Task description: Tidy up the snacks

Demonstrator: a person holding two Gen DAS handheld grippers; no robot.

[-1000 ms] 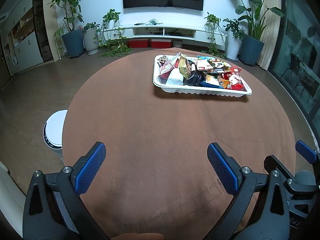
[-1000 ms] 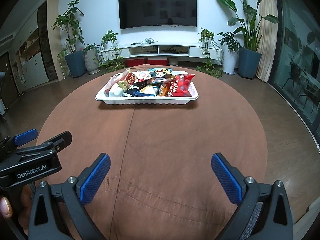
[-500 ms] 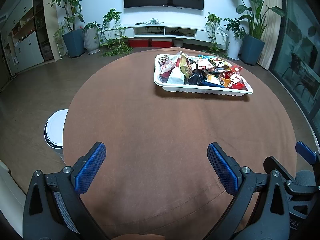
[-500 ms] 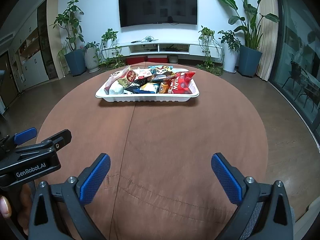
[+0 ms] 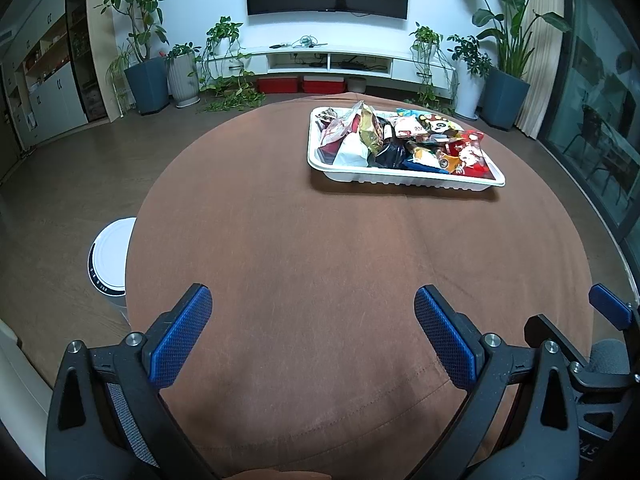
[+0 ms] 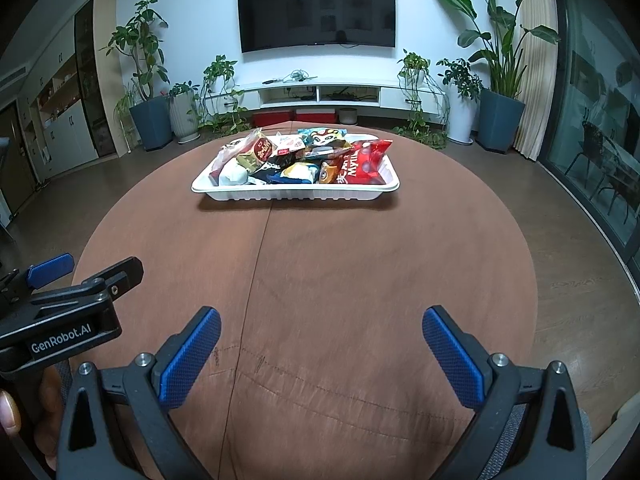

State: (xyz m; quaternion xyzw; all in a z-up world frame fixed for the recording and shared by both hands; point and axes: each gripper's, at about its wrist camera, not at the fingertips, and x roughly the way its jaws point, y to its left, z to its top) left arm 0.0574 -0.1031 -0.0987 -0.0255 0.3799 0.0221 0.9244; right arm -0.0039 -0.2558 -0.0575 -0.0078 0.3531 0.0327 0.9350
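Observation:
A white tray (image 5: 400, 178) full of mixed snack packets (image 5: 368, 136) stands at the far side of a round table with a brown cloth (image 5: 320, 260). It also shows in the right wrist view (image 6: 296, 193), with a red packet (image 6: 362, 162) at its right end. My left gripper (image 5: 313, 322) is open and empty above the near part of the table. My right gripper (image 6: 321, 340) is open and empty, also near the front edge. Each gripper shows at the edge of the other's view.
A white round bin (image 5: 112, 258) stands on the floor left of the table. Beyond the table are a TV wall (image 6: 316, 12), a low white cabinet and potted plants (image 6: 500, 92). Glass doors are at the right.
Both grippers have drifted slightly closer to the tray. They stay open and empty.

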